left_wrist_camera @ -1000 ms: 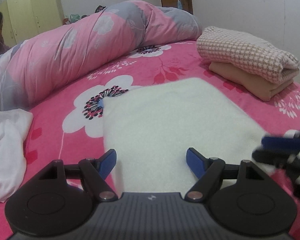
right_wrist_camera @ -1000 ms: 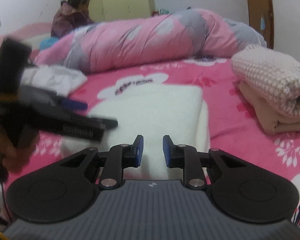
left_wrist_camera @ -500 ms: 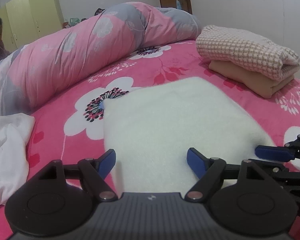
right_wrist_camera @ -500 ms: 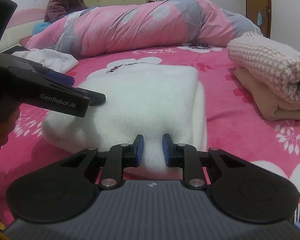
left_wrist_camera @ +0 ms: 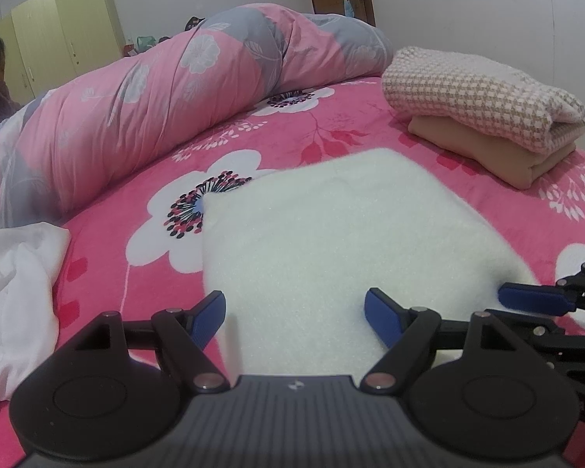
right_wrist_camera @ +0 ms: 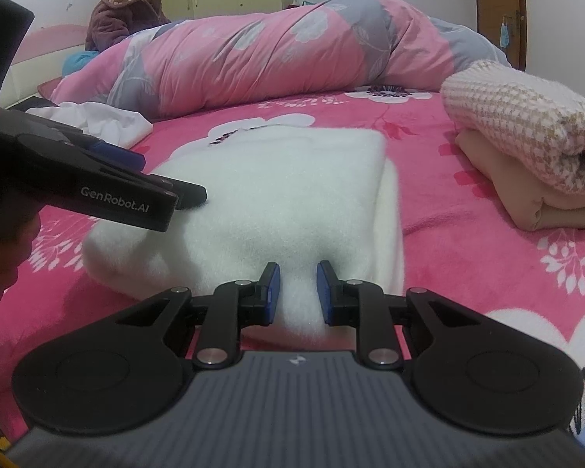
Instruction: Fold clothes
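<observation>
Item 1. A white fleece garment (left_wrist_camera: 323, 234), folded into a thick rectangle, was laid flat on the pink flowered bed cover (left_wrist_camera: 253, 144), near the middle of the bed. Its far edge was straight and its left edge was squared off; in the right wrist view a second layer was seen stepping out along its right edge.

Item 2. The left gripper (left_wrist_camera: 295, 314) was held over the near left corner of the garment with its blue pads (left_wrist_camera: 210, 312) set wide apart; nothing was clamped between them.

Item 3. The right gripper (right_wrist_camera: 297, 292) was placed at the near right edge, its pads drawn close together with a ridge of white fleece pinched up between them.

Item 4. A stack of folded clothes (left_wrist_camera: 483, 109), a checked knit on a tan piece, was set far right, well apart from the garment, with a strip of bare cover between.

Item 5. A rolled pink and grey quilt (left_wrist_camera: 167, 109) was stretched along the far side of the bed.

Item 6. A loose white cloth (left_wrist_camera: 15, 288) was heaped at the left, apart from the garment's left edge, bare cover lying between.

Item 7. A seated person (right_wrist_camera: 124, 7) was noted far left, beyond the quilt.
</observation>
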